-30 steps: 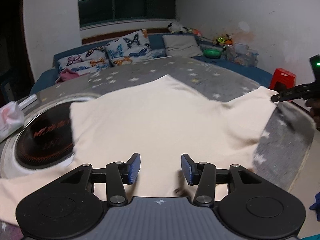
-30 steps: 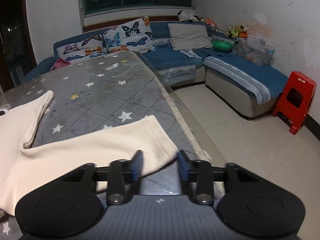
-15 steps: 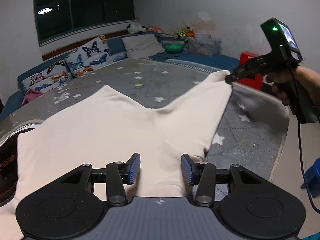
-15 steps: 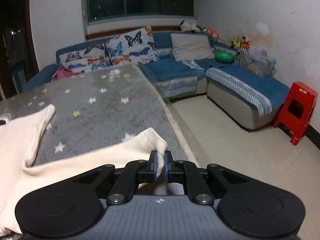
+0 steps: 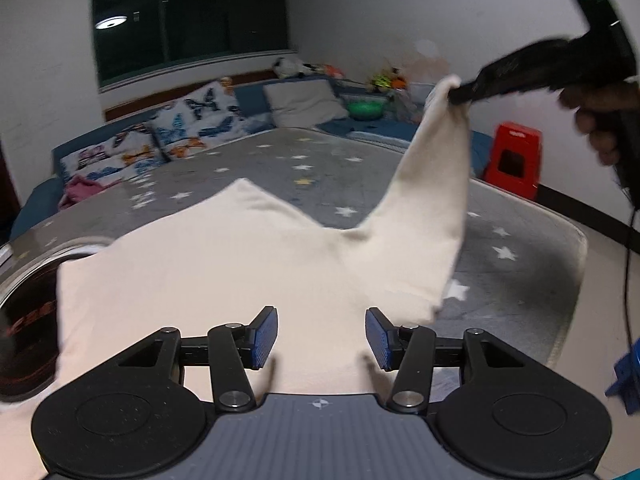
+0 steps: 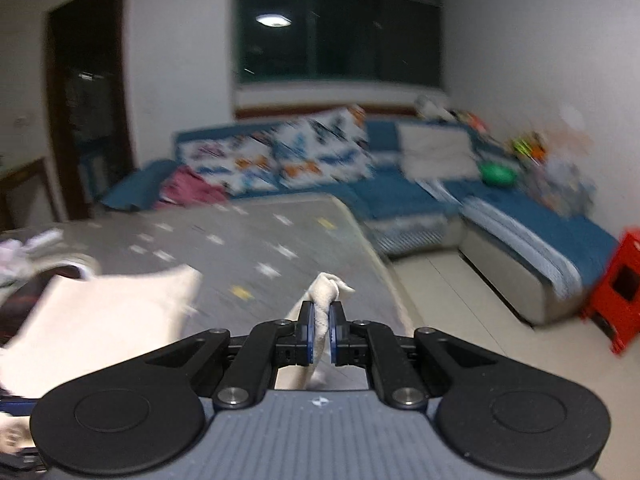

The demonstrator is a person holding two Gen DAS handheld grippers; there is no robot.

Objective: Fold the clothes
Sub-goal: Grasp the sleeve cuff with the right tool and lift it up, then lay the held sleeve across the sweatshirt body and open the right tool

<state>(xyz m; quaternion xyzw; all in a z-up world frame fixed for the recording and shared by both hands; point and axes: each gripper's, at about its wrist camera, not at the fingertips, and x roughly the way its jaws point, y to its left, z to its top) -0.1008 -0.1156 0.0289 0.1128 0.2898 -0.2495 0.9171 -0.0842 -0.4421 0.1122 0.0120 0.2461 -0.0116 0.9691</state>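
A cream garment (image 5: 224,264) lies spread on the grey star-patterned bed cover (image 5: 320,168). My right gripper (image 6: 321,332) is shut on the end of its sleeve (image 6: 326,292) and holds it up in the air; in the left wrist view the gripper (image 5: 460,94) shows at the upper right with the sleeve (image 5: 432,200) hanging from it. My left gripper (image 5: 321,336) is open and empty, low over the garment's near edge. The garment body also shows in the right wrist view (image 6: 100,312).
A dark round printed object (image 5: 28,320) sits at the left, partly under the garment. A blue corner sofa with butterfly pillows (image 5: 188,124) runs behind the bed. A red stool (image 5: 516,156) stands on the floor at the right. The bed edge (image 5: 576,264) is close on the right.
My right gripper has lifted the sleeve end higher off the bed and swung toward the left. The left gripper has stayed open over the garment's near edge.
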